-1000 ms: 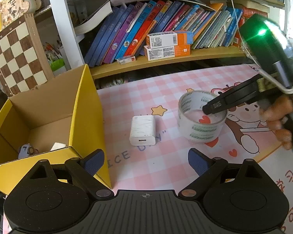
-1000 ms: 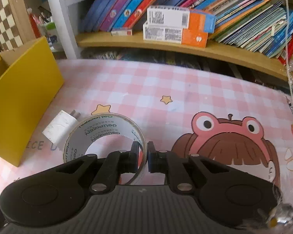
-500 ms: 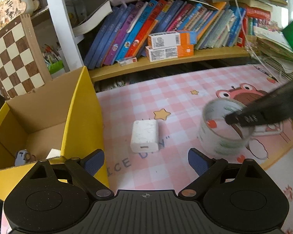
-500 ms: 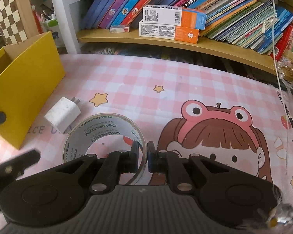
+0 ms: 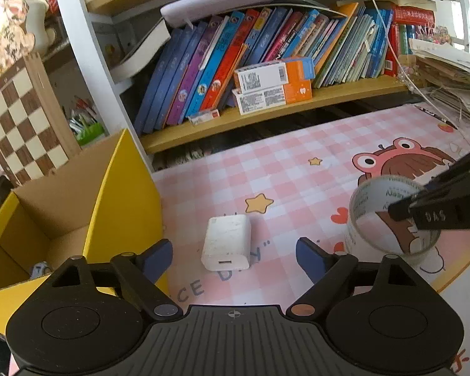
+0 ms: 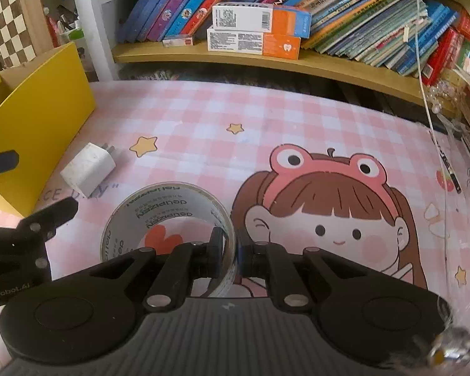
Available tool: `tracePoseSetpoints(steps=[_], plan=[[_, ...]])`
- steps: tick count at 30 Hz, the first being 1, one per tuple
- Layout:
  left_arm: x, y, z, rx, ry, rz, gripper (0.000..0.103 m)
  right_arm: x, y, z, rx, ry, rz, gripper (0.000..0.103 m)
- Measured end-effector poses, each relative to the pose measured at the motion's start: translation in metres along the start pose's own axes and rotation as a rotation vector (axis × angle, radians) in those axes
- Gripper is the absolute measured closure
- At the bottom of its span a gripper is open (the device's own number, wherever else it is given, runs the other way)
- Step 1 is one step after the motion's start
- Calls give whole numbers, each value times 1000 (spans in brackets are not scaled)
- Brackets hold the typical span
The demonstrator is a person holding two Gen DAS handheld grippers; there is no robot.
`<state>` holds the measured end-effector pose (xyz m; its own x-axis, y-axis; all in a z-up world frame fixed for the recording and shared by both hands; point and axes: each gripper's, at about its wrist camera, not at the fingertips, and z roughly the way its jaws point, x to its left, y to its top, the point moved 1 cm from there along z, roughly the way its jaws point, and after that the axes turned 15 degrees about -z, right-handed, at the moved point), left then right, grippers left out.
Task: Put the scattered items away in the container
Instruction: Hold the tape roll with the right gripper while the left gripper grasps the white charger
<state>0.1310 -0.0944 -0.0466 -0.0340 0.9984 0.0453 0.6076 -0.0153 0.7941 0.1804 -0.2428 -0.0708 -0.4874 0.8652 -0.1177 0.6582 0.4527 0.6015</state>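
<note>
My right gripper [image 6: 231, 249] is shut on the wall of a clear tape roll [image 6: 159, 210], one finger inside the ring and one outside. The roll also shows in the left wrist view [image 5: 365, 200] with the right gripper [image 5: 401, 211] on it, lifted slightly off the pink checked mat. My left gripper [image 5: 234, 255] is open, its fingers either side of a white charger plug [image 5: 227, 241] lying on the mat; the plug shows in the right wrist view [image 6: 87, 169] too. The yellow cardboard box [image 5: 125, 194] stands open at the left, with small items in its bottom.
A bookshelf [image 5: 266, 116] with books and orange boxes runs along the back. A checkerboard [image 5: 18, 116] leans behind the yellow box. A paper stack [image 5: 454, 87] and a white cable [image 6: 423, 62] sit at the right. The mat's front edge curves near the tape roll.
My right gripper has carried the tape roll back and to the right, away from the box. My left gripper has moved closer to the charger plug, still open.
</note>
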Motion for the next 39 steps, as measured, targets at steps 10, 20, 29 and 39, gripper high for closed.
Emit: tracePoseSetpoints(steps=[10,20,29,39], plan=[[2,8,35,105,1,-74,22,2,-8,-7,1,18,-4,94],[9,17,72,189,31,-214,27,3,-13,-15,-7,38,-14,94],[17,13,87,251,39,-283,39,5,-16,-17,-7,57,-18,94],[22,14,90,241,32,-314,44,12,-21,-21,-5,57,-41,94]])
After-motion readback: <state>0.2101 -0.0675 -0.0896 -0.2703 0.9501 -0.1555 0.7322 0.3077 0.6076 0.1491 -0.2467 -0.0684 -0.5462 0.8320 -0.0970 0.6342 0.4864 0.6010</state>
